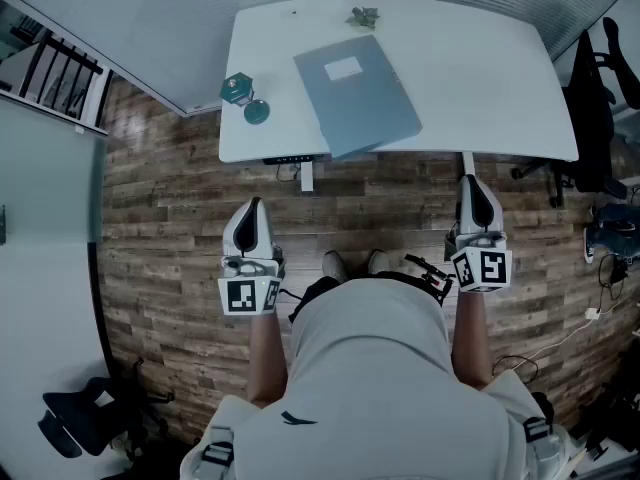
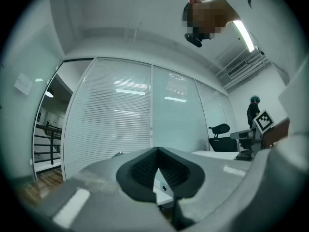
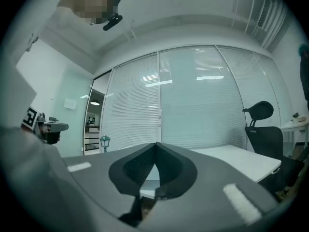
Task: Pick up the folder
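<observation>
Folder [image 1: 357, 93] lies flat on the white table [image 1: 490, 68], near corner poking just over the front rim, long axis approx 11-to-5 o'clock. From your left gripper [image 1: 252, 211] it's at 1 o'clock; from your right gripper [image 1: 472, 186], 10 o'clock & a bit nearer, I'd say. Both grippers are level, pointing 12 o'clock, short of the table, jaws closed w/ nothing between.

On counter [image 1: 480, 68]: folder [image 1: 357, 93] mid, overhanging near edge; lantern [image 1: 237, 89] left of it; plant [image 1: 363, 16] behind. Before counter, over floor [image 1: 380, 208]: left tongs [image 1: 253, 208], right tongs [image 1: 472, 183], well apart.
</observation>
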